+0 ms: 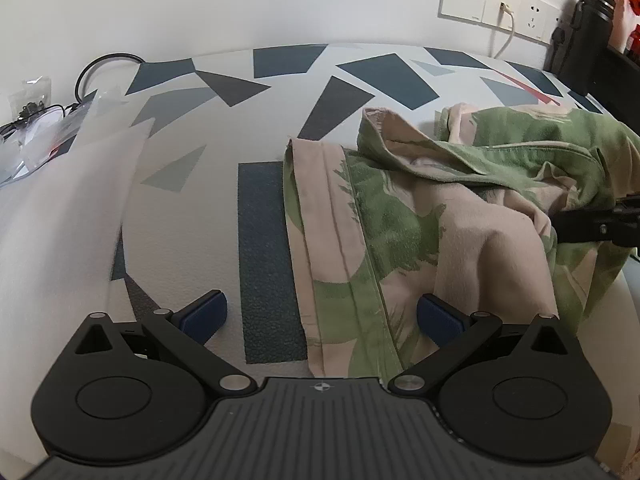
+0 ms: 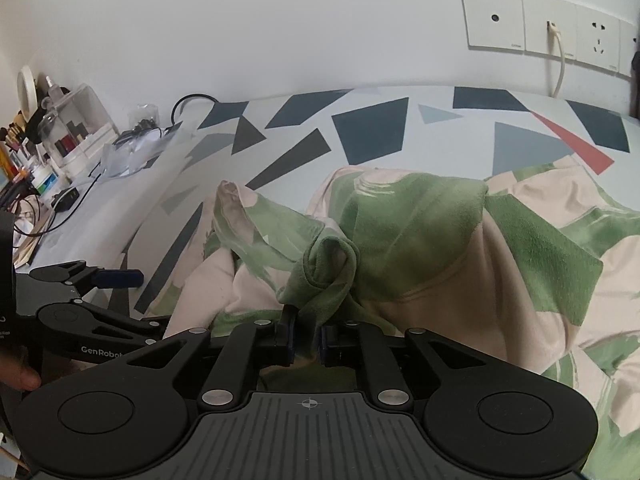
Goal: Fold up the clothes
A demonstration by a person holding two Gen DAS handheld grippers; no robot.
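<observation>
Garment [image 2: 420, 240] crumpled on patterned bed [image 1: 360, 76] | my right tool [image 2: 306, 344] pinches a green fold | left tool [image 1: 320, 316] gapes over hem | risk: thin pinch slips when lifted

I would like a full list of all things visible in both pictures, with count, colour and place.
garment: one, green and pale pink, crumpled on the bed.
bed sheet: one, white with dark geometric patches, under the garment.
wall sockets: one row, cream, on the wall; a cream cable plugged in.
cosmetics clutter: many, mixed colours, far left.
black cable: one, looped, by the wall.
left gripper: black, blue pads, jaws open over the garment's edge.
right gripper: black, jaws closed on a green fold.
</observation>
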